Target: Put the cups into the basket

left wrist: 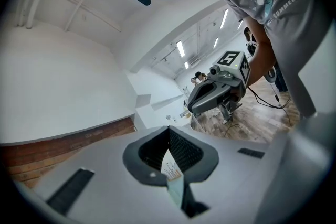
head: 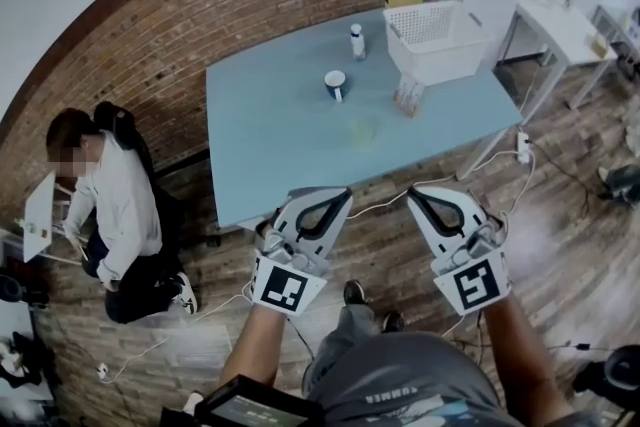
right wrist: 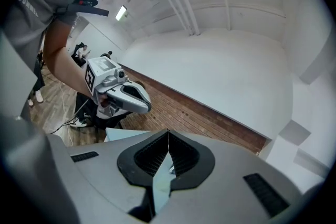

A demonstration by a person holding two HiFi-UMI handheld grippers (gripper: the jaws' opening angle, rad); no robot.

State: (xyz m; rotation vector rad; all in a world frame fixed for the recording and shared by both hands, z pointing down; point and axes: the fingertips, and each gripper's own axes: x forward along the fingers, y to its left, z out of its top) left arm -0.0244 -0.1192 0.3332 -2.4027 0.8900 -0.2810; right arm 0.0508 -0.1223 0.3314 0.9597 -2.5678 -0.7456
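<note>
Left gripper and right gripper are both held at the near edge of the blue counter; each has its fingers closed tip to tip with nothing between them. The dark blue cup stands upright mid-counter, well apart from both grippers. A clear cup stands just beside the white basket at the far right corner.
</note>
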